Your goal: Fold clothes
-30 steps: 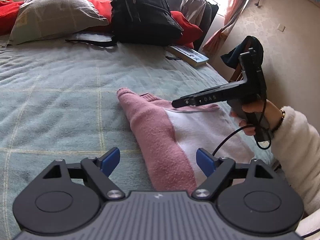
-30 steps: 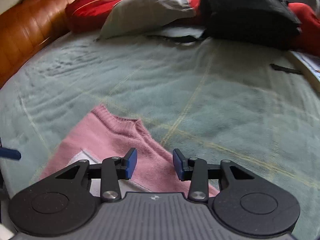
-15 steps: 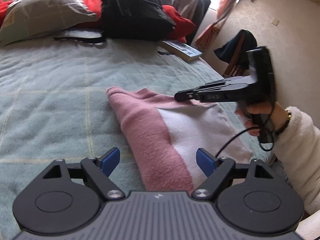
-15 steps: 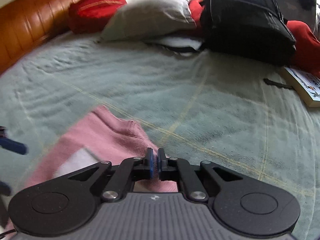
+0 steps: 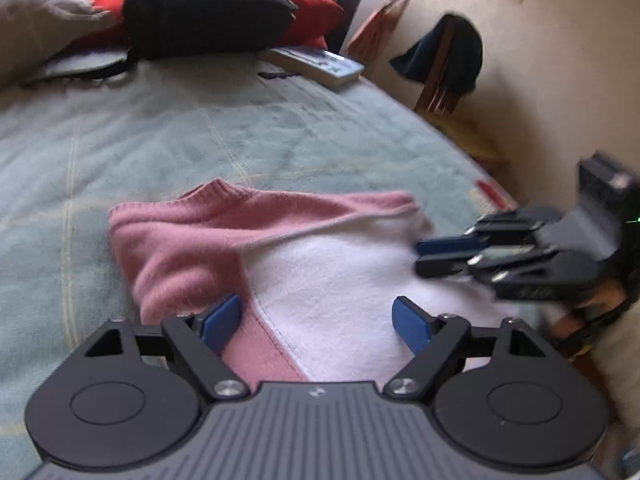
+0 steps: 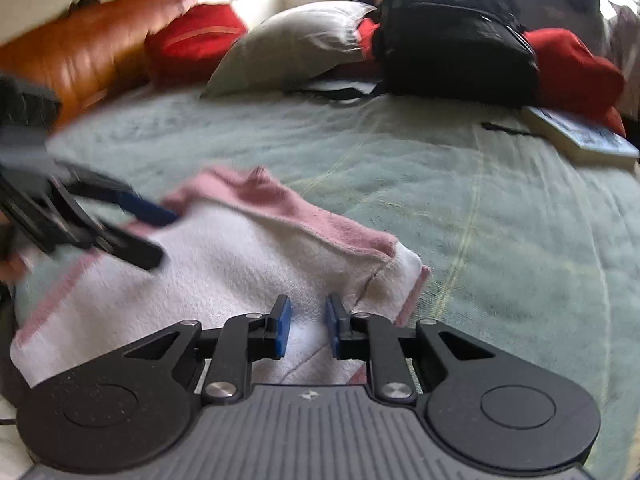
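A pink and white sweater [image 5: 328, 272] lies folded on the green blanket [image 5: 200, 132], its pink collar end farthest from me. My left gripper [image 5: 316, 316] hovers open over the near edge, one pad above the pink strip and one above the white panel. In the right wrist view the left gripper [image 6: 164, 236] is blurred at the sweater's [image 6: 240, 264] left side. My right gripper [image 6: 308, 320] is low over the white cloth near its rumpled right corner. Its jaws are opening, a narrow gap apart, with nothing pinched. From the left wrist view the right gripper [image 5: 420, 258] sits at the sweater's right edge.
A black backpack [image 6: 452, 36], a grey pillow [image 6: 292, 44] and red cushions are at the head of the bed. A book [image 5: 316, 62] lies near the bed's right edge. A chair with a dark garment [image 5: 444, 60] stands by the wall. A brown headboard [image 6: 80, 52] runs along the left.
Both grippers have come in closer over the sweater. The right gripper's jaws shut and have now parted slightly, and it slid to the sweater's right edge. The left jaws stayed wide.
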A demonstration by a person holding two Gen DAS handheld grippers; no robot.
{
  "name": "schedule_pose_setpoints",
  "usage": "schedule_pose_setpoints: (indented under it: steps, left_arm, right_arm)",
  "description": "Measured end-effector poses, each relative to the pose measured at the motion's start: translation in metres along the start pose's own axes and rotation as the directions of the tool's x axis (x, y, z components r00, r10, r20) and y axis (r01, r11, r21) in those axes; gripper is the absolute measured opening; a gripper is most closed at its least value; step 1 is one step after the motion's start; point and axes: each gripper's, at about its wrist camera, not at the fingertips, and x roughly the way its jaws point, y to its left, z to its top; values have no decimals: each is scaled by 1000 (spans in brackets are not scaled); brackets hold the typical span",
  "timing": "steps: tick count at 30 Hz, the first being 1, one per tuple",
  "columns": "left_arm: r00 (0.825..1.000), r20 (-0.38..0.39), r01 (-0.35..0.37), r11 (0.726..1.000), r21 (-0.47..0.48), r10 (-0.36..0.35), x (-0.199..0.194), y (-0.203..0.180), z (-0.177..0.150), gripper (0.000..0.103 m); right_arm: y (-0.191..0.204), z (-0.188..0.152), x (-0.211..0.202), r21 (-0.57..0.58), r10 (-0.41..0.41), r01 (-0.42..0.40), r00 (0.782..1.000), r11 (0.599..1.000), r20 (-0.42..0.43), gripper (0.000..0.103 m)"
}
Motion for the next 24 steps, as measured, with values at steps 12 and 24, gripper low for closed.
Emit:
schedule_pose_setpoints:
  steps: [12, 24]
  left_arm:
    - [997, 75, -14, 1000, -14, 15, -83, -34, -24, 85]
    - [998, 66, -19, 999, -28, 21, -103, -59, -71, 86]
  right_arm:
    - [78, -33, -51, -72, -24, 26, 999, 997, 34, 45]
    - [59, -120, -87, 403, -43, -9, 992, 915, 119, 46]
